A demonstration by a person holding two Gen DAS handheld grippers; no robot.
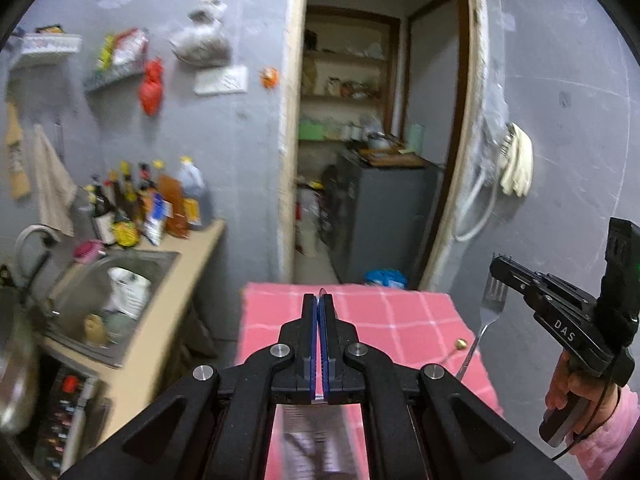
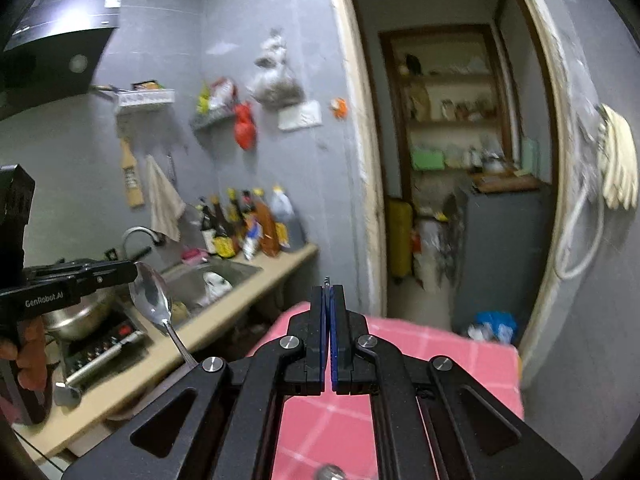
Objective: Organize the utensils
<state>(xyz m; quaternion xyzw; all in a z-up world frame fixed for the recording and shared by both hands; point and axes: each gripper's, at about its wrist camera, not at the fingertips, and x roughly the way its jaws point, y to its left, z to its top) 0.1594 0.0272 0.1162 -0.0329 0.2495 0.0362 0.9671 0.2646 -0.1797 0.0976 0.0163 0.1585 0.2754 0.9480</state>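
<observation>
My left gripper (image 1: 319,300) is shut on a metal spoon; only its thin edge (image 1: 322,291) shows between the pads. The right wrist view shows that spoon (image 2: 152,298) side-on, bowl up, handle hanging down, held by the left gripper (image 2: 128,270). My right gripper (image 2: 329,292) is shut on a metal fork, edge-on between the pads (image 2: 327,280). In the left wrist view the fork (image 1: 490,308) hangs tines-up from the right gripper (image 1: 500,268). Both are held in the air above a table with a pink checked cloth (image 1: 400,320).
A counter (image 1: 188,280) on the left holds a sink (image 1: 120,292) with dishes, sauce bottles (image 1: 152,204), and a stove with a metal bowl (image 2: 80,316). An open doorway (image 1: 380,160) leads to a pantry. A gold-tipped rod (image 1: 460,345) lies on the cloth.
</observation>
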